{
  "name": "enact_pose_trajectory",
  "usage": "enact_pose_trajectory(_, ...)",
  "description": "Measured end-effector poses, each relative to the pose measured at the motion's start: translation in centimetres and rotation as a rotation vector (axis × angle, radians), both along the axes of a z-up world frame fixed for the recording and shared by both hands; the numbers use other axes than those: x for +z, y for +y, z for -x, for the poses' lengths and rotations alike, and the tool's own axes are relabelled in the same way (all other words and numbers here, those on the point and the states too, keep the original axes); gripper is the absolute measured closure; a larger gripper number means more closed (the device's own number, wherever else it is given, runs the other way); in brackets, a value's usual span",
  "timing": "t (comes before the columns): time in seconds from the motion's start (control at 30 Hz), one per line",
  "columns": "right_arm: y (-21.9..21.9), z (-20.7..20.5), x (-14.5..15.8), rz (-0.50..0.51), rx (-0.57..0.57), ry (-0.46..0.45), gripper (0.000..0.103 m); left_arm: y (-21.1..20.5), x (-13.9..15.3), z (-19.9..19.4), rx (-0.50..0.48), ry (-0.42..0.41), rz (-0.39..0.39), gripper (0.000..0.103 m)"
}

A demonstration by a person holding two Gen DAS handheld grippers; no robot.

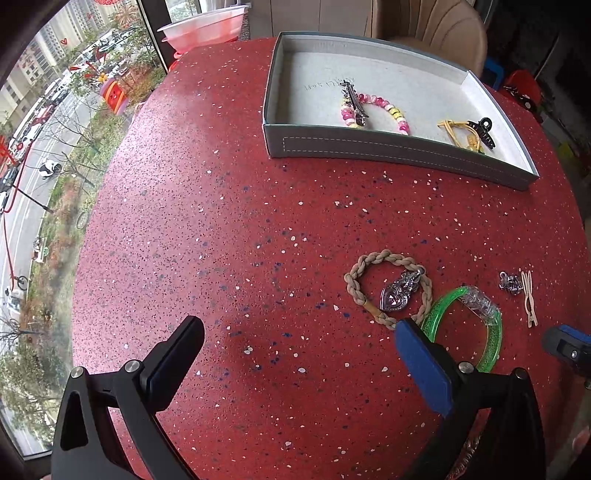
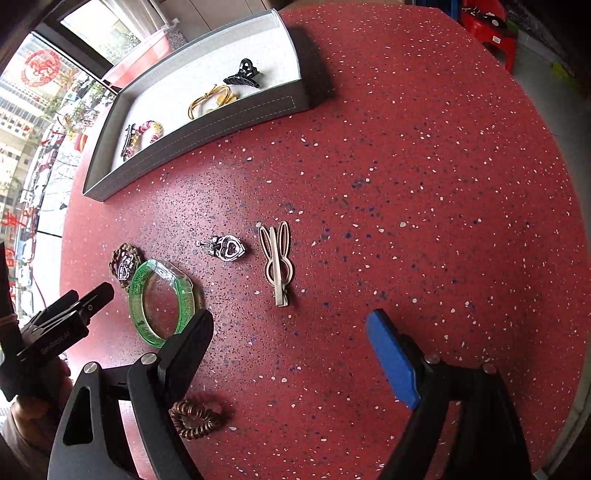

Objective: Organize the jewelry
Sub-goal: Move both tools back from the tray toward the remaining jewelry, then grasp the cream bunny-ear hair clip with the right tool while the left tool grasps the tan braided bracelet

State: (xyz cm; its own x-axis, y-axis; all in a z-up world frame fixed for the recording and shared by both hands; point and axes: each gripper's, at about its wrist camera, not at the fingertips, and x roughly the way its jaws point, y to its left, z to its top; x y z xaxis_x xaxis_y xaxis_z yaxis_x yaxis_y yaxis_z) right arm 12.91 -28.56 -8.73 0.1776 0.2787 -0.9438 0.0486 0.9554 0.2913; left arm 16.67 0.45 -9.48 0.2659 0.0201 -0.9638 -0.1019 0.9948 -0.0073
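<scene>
A grey tray [image 1: 369, 149] [image 2: 207, 127] at the back of the red table holds a pink bead bracelet [image 1: 373, 107], a dark clip [image 1: 354, 103], a yellow tie [image 1: 458, 134] and a black claw clip [image 1: 484, 131] [image 2: 242, 75]. On the table lie a braided beige band [image 1: 388, 258], a heart clip [image 1: 399, 295] inside it, a green bangle [image 1: 491, 343] [image 2: 162, 299], a small heart charm [image 2: 227, 249], a beige rabbit clip [image 2: 277, 262] and a brown coil tie [image 2: 195, 419]. My left gripper [image 1: 299, 332] is open above bare table, left of the band. My right gripper [image 2: 291, 325] is open just in front of the rabbit clip.
A window runs along the table's left edge. Pink bowls [image 1: 203, 29] stand at the back left. A beige chair [image 1: 428, 29] is behind the tray and red stools [image 2: 487, 26] are on the floor beyond the table.
</scene>
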Motion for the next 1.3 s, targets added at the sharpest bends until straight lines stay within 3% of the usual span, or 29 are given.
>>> enact_pose_trajectory(0.13,0.4,-0.2,-0.1,0.009,0.01,-0.001,0.016,1.2,0.0,-0.9,0.043,0.005,0.012,0.0)
enact_pose_trajectory(0.57,2.2,-2.3,-1.1,0.073,0.056,-0.017,0.016,1.0,-1.7,-1.8,0.03,0.017,-0.002,0.0)
enact_pose_trajectory(0.87,3.9,-3.1,-1.1,0.153,0.101,-0.048,0.034,-0.6,-1.4,-2.3,0.017,0.01,-0.017,0.001)
enact_pose_trajectory(0.93,4.2,-3.1,-1.1,0.175,0.114,-0.055,0.04,-1.0,-1.2,-2.2,0.01,0.014,-0.011,0.009)
enact_pose_trajectory(1.17,4.9,-2.8,-1.1,0.245,0.164,-0.066,0.046,-2.5,-0.4,-1.6,-0.05,0.004,-0.028,0.03)
enact_pose_trajectory(1.27,5.5,-2.8,-1.1,0.247,0.169,-0.065,0.051,-3.5,-0.2,-1.3,-0.086,0.002,-0.029,0.046)
enact_pose_trajectory(1.3,5.7,-2.8,-1.0,0.248,0.175,-0.067,0.058,-3.9,-0.1,-1.2,-0.1,0.002,-0.027,0.053)
